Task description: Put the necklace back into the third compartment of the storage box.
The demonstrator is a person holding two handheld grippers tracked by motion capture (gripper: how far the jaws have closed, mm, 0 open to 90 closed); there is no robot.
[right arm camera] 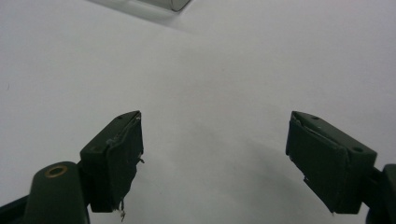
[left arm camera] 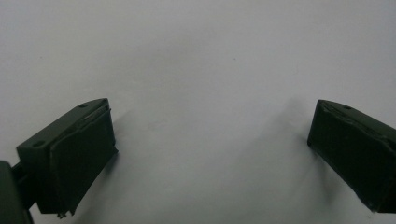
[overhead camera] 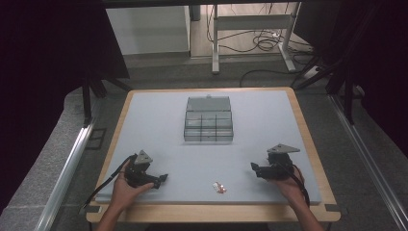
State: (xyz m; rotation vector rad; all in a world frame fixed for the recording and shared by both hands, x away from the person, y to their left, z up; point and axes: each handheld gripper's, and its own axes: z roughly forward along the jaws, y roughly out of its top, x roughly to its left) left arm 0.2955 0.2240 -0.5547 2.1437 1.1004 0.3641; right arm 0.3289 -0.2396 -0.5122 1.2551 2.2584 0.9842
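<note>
A clear plastic compartment box [overhead camera: 209,120] lies open in the middle of the grey mat [overhead camera: 159,120], its lid folded back. A small reddish and white item [overhead camera: 220,187] lies near the mat's front edge, between both hands. My left gripper [overhead camera: 162,179] rests low at the front left, pointing right, and its own view shows the jaws wide apart over bare mat [left arm camera: 205,70]. My right gripper [overhead camera: 254,168] sits at the front right, pointing left, open with nothing between its fingers [right arm camera: 116,154]. A corner of the box [right arm camera: 173,3] peeks in at the top of the right gripper view.
The mat lies on a wooden table [overhead camera: 315,144] with a narrow rim. Beyond the table stand a white desk frame [overhead camera: 250,33] and cables [overhead camera: 264,43] on the floor. Dark curtains [overhead camera: 48,48] hang at both sides.
</note>
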